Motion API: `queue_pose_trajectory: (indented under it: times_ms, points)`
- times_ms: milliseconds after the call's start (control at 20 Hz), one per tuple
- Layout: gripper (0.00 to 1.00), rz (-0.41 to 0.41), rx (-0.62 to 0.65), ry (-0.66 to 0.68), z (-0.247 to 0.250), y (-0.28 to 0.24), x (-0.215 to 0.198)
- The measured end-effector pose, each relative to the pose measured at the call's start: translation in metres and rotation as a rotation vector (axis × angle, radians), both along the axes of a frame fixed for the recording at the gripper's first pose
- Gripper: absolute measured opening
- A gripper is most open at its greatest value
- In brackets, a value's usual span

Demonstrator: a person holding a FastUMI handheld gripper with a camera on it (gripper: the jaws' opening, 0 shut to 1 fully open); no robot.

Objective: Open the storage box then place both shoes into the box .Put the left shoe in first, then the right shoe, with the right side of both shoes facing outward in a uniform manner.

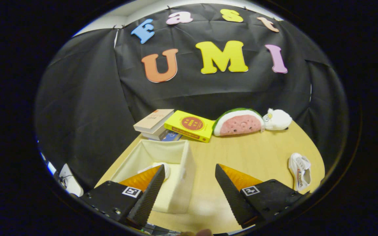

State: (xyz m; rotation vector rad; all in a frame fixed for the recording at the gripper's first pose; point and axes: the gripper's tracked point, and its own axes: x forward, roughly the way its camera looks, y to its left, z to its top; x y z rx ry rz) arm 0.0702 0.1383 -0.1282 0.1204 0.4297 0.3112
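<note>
The gripper (189,183) holds its two fingers spread wide apart, with nothing between them but bare tabletop. The left fingertip (156,186) overlaps the open storage box (179,183), a cream fabric cube standing on the wooden table (248,150), its near right wall just inside the gap between the fingers. Inside the box, partly hidden by that fingertip, lies what looks like a white shoe (162,167), though little of it shows. A second white shoe (300,170) lies on the table well to the right of the box, beyond the right finger. Behind the box, against the black cloth wall, sits a stack of books (154,123), with a yellow book (190,125) leaning beside it; farther right of the box's far side rest a watermelon-slice plush (238,123) and a small white plush toy (278,119), touching each other.
</note>
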Motion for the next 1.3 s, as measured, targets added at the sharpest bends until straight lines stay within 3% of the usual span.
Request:
queue_pose_trajectory:
  times_ms: [250,750,950,1300]
  points:
    - [0.95,-0.044,-0.051,-0.099,0.017,-0.118,0.011]
    - [0.96,-0.262,-0.137,0.023,-0.063,-0.339,0.009]
    - [0.96,-0.292,-0.145,0.130,-0.120,-0.383,0.022]
    - [0.96,-0.223,-0.167,0.246,-0.193,-0.391,0.060]
